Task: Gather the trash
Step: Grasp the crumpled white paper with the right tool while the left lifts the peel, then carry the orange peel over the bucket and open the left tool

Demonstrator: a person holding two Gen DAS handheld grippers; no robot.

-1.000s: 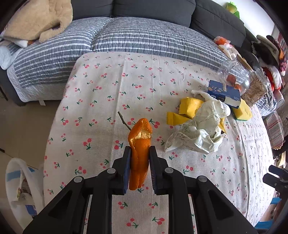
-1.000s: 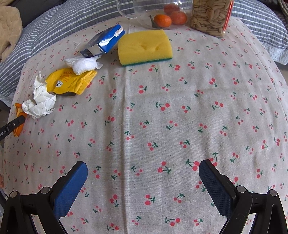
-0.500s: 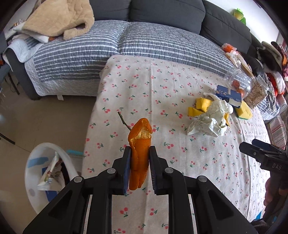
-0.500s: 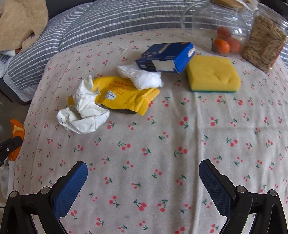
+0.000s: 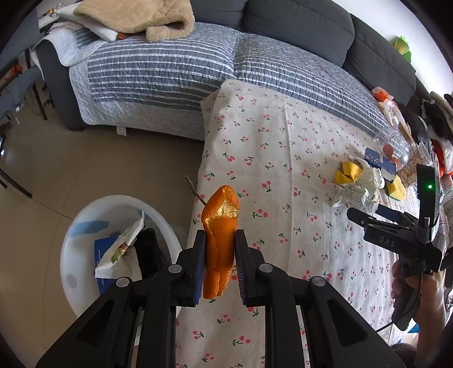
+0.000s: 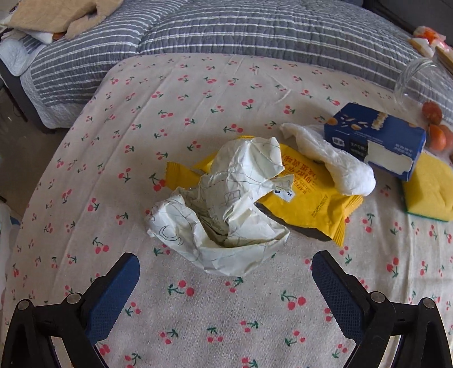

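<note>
Orange peel (image 5: 219, 243) stands upright, pinched between the two pads of the left gripper (image 5: 219, 264), whose jaws are narrow and clamped on it; a thin twig (image 5: 195, 192) pokes out behind its curled top. That gripper hangs over the near edge of the desk (image 5: 283, 147), which wears a pale cloth printed with red cherries. Just left of the peel and lower down on the floor stands a white bin (image 5: 85, 215) with a blue carton and a torn wrapper already inside. Farther along the desk lies the rest of the trash. From the right wrist camera, a crumpled white paper (image 6: 223, 209) sits just ahead of the right gripper (image 6: 225, 286), whose jaws are wide and closing, with nothing between the pads, only bare cloth. The paper overlaps a yellow snack wrapper (image 6: 308, 198), and a white tissue (image 6: 334, 158) lies across that wrapper's far end, touching a torn blue box (image 6: 376, 136). Beside the box is a yellow sponge (image 6: 430, 189), and behind it a clear glass jar (image 6: 416, 82) on its side with small oranges (image 6: 436, 124) at its mouth. A hand (image 5: 416, 286) grips the right gripper's handle at the right edge of the left wrist view. Behind the desk runs a sofa (image 5: 297, 25) covered by a grey striped quilt (image 5: 158, 65).
</note>
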